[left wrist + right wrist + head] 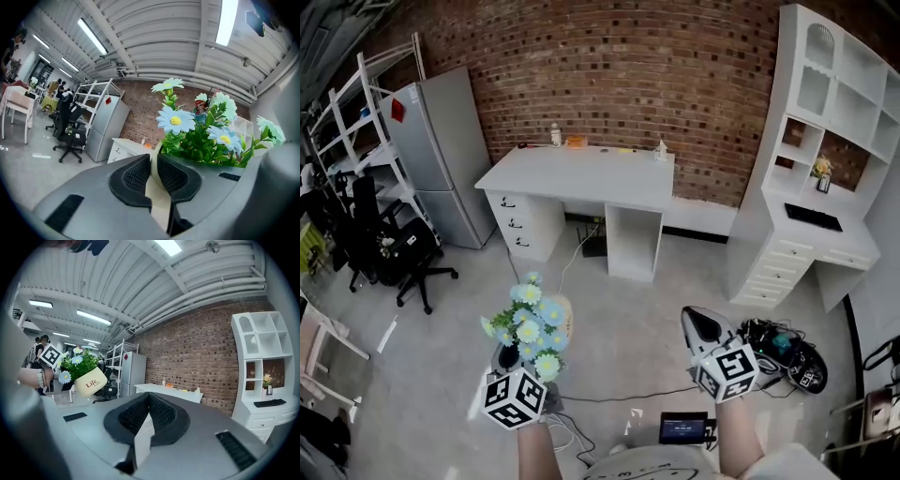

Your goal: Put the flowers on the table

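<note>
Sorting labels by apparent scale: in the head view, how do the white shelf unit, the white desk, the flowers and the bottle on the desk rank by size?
1. white shelf unit
2. white desk
3. flowers, enlarged by nearness to the camera
4. bottle

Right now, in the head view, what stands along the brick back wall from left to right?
White shelf rack → grey fridge → white desk → tall white bookcase.
</note>
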`<state>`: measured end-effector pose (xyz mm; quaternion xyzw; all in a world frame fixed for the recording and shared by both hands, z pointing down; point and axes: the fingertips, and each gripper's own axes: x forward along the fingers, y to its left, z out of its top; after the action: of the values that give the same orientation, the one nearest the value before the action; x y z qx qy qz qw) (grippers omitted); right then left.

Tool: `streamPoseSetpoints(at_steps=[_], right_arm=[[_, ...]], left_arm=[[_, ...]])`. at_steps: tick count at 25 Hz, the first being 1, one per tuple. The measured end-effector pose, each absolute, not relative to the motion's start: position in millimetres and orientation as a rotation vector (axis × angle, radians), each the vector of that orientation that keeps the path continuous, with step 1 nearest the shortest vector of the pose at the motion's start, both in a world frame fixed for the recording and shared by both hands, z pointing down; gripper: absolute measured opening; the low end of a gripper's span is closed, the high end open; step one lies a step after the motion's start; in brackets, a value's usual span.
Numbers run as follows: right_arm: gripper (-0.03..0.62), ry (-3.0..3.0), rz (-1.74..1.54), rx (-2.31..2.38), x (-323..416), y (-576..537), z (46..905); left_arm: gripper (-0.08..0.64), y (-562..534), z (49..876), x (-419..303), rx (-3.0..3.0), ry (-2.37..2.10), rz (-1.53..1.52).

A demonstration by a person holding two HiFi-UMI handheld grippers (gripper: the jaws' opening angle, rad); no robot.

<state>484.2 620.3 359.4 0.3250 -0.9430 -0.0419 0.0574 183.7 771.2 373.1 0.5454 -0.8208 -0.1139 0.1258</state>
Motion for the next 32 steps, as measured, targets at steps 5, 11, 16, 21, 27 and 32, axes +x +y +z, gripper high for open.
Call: streamPoseSetpoints(at_steps=[5,11,16,21,27,32], right_arm=[[0.018,-2.854,-0.123,0.983,474,623,366],[0.018,-2.863,-0.104,1.001,469,602,375],[0.018,-2.867,-0.096,0.991,463,562,381],[0.018,-2.88,-0.08,0.984,449,509,378],[0.018,-2.903,-0.07,0.942,425,444,374],[0.018,-2.917,-0.064,0.929,415,390,370]], left_arm=[[0.054,773,381,176,1.585,-2.378,-0.347],[0.054,754,388,172,1.592,-2.379,-0.334],[0.054,718,389,166,1.585,-2.393,-0.334],[0.054,670,388,154,1.576,-2.405,-0.325],[0.054,606,383,140,1.562,-2.411,-0.332],[0.054,555,379,129,1.541,-2.415,-0.359]])
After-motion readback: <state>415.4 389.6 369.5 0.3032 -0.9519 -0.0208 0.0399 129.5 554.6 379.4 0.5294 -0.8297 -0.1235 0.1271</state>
